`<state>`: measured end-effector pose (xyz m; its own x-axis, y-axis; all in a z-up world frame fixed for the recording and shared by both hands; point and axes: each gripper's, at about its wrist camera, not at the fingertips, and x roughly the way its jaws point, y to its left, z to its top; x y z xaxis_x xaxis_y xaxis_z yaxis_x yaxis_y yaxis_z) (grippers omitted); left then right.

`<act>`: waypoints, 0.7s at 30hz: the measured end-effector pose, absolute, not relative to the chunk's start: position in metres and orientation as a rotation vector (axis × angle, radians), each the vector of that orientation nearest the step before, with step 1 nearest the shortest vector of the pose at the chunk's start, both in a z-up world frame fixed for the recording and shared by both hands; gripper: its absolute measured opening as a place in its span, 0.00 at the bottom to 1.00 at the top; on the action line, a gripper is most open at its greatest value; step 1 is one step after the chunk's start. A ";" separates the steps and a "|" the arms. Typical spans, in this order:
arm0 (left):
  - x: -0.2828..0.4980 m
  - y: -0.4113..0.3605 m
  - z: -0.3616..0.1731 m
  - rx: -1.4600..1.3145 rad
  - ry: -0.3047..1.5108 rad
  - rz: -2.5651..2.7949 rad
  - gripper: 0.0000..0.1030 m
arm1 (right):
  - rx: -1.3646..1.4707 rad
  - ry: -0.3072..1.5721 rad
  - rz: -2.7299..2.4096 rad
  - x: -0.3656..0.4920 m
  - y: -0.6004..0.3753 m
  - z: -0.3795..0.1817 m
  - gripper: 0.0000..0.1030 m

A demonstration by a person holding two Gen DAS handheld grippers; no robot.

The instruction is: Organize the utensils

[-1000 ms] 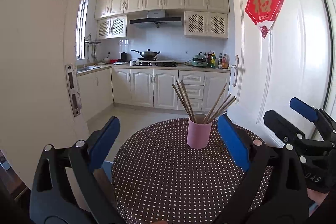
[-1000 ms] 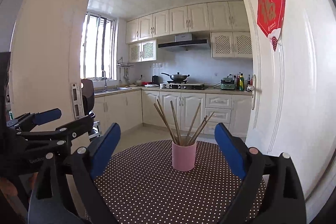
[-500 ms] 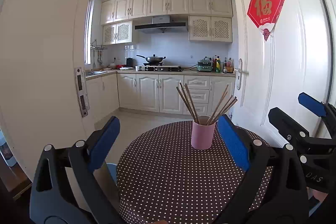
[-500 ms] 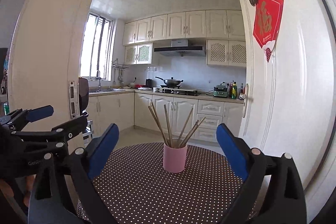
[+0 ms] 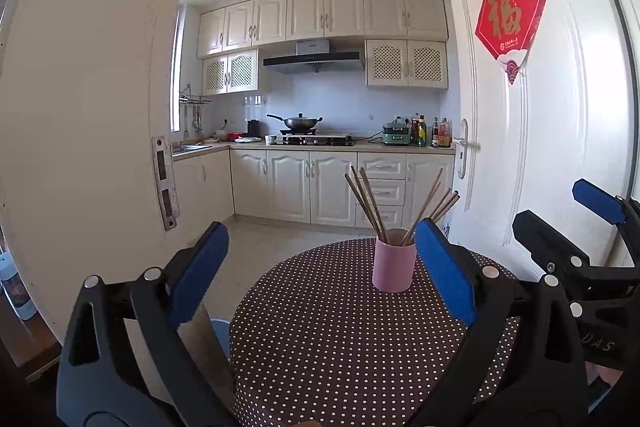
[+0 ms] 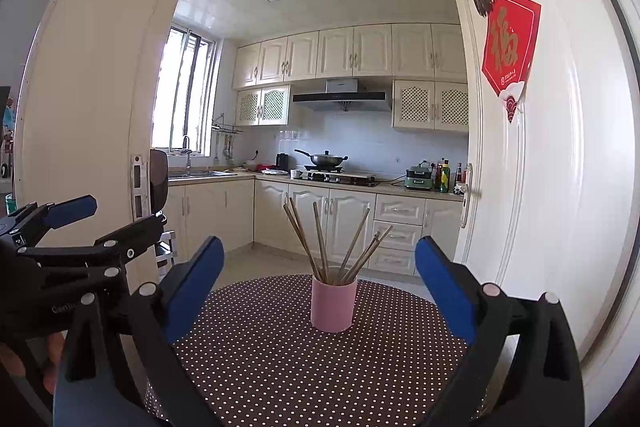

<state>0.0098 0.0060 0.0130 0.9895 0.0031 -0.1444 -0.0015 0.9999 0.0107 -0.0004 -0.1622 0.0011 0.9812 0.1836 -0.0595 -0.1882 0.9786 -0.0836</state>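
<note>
Both tongs [image 5: 322, 269] [image 6: 316, 285] wide open, empty.

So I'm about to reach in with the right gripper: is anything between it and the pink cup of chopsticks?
Nothing visible. Only bare polka-dot tablecloth lies between the open right gripper and the pink cup holding the chopsticks.

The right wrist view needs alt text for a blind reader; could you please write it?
A pink cup of chopsticks stands on a round polka-dot table, centred between the right gripper's open jaws. The left gripper is at left, kitchen behind.
</note>
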 end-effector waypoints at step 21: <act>0.013 0.003 0.013 0.030 0.131 0.014 0.90 | -0.076 0.053 0.189 0.002 -0.162 0.000 0.91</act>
